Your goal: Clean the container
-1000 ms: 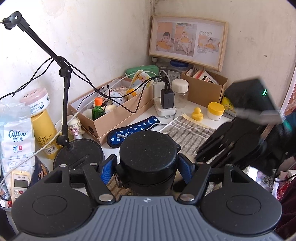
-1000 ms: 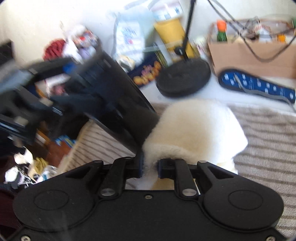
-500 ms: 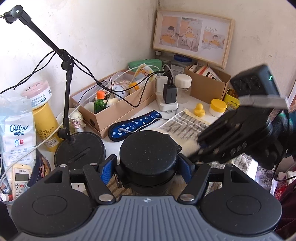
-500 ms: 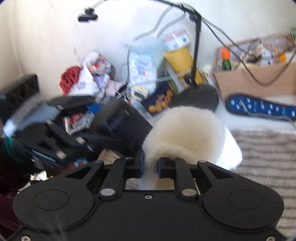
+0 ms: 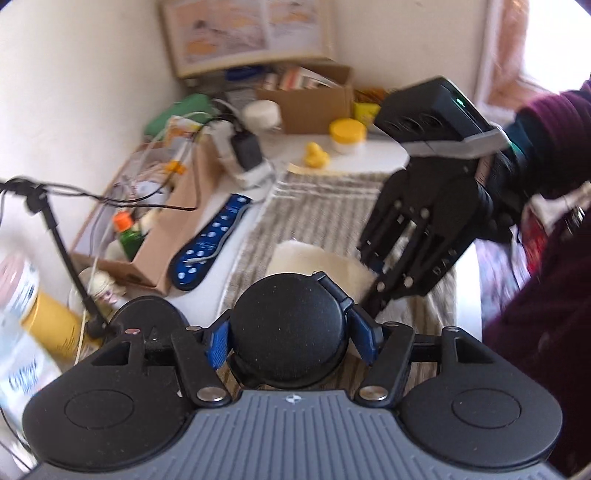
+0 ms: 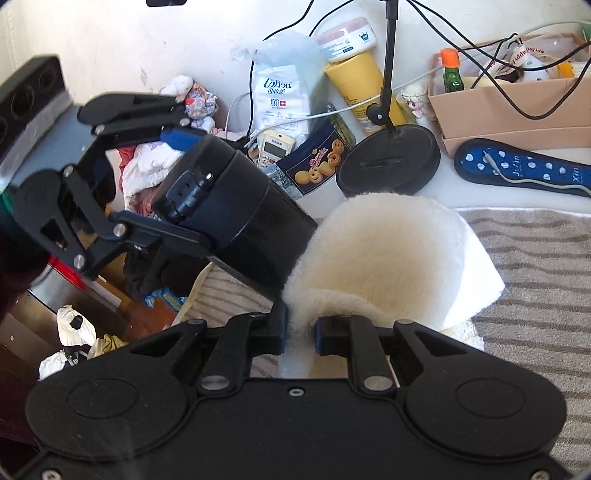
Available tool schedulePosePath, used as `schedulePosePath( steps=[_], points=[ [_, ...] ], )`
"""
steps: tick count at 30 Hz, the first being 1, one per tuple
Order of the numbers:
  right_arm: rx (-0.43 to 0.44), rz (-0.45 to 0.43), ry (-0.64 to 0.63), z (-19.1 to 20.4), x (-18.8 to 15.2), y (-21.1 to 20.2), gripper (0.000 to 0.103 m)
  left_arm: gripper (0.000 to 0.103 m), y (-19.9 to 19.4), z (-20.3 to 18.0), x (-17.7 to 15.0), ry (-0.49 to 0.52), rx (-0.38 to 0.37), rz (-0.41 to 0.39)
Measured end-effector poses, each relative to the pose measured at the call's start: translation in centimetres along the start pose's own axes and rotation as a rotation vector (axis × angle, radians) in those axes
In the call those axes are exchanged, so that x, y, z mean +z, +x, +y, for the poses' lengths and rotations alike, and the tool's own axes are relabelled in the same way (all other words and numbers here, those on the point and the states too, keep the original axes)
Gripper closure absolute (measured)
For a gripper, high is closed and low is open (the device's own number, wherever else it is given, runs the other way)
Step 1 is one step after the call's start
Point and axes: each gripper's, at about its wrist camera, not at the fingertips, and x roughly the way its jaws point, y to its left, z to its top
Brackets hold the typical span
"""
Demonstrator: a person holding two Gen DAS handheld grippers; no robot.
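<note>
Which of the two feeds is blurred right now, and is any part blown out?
Left wrist view: motion-smeared, the framed picture and background clutter soft, window corner overexposed. Right wrist view: sharp, black cylindrical container crisp, fluffy white cloth brightly sunlit.

Container (image 6: 236, 218) between the left jaws: smooth plastic, lid matt, body glossy. Cloth (image 6: 384, 258) between the right jaws: cream fleece, fluffy nap. Towel (image 6: 535, 258) beneath both jaws: striped woven fabric, coarse texture. Left gripper (image 5: 291, 332) fingers (image 5: 218, 341): matt blue pads.
</note>
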Motion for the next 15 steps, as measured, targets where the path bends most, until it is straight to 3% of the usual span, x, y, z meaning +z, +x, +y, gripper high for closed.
schedulePosePath(
  steps=[3,6,11,15],
  points=[
    [-0.009,-0.009,0.007,0.0,-0.2,-0.2,0.089,0.039,0.3,-0.3,0.5,-0.012,0.006,0.022],
    [-0.013,-0.018,0.002,0.0,0.0,-0.6,0.089,0.036,0.8,-0.3,0.7,-0.089,0.054,0.036],
    [-0.021,-0.034,-0.006,0.1,0.4,-1.2,0.089,0.029,0.8,0.2,0.5,-0.348,0.175,0.053],
    [-0.028,-0.047,-0.013,0.1,0.7,-1.7,0.089,0.028,0.5,-0.1,0.0,-0.532,0.198,0.026]
  ],
)
